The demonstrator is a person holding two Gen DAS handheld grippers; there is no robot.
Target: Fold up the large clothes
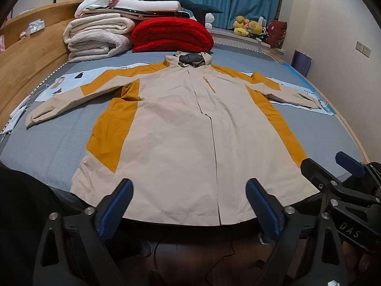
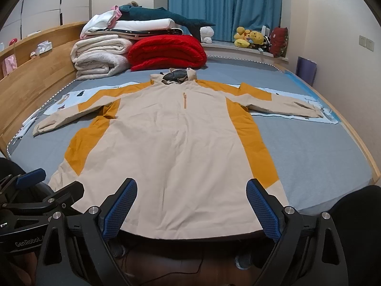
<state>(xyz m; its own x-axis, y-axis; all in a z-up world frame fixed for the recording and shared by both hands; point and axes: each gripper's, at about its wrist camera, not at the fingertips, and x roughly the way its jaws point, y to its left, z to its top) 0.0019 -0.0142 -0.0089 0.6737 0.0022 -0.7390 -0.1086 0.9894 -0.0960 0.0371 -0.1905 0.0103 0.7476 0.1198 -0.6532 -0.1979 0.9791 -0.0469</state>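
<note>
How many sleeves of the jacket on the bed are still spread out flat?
2. The jacket lies face up; one sleeve stretches toward the wooden headboard side, the other sleeve toward the wall side. Neither is folded in.

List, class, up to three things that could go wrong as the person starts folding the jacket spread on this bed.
1. The jacket hem overhangs the bed edge, so it may slide off when pulled.
2. Both sleeves lie over loose papers, which could get caught in a fold.
3. Both the left hand-held gripper and the right hand-held gripper are open above the hem; pinching one layer only would likely skew the fold.
</note>
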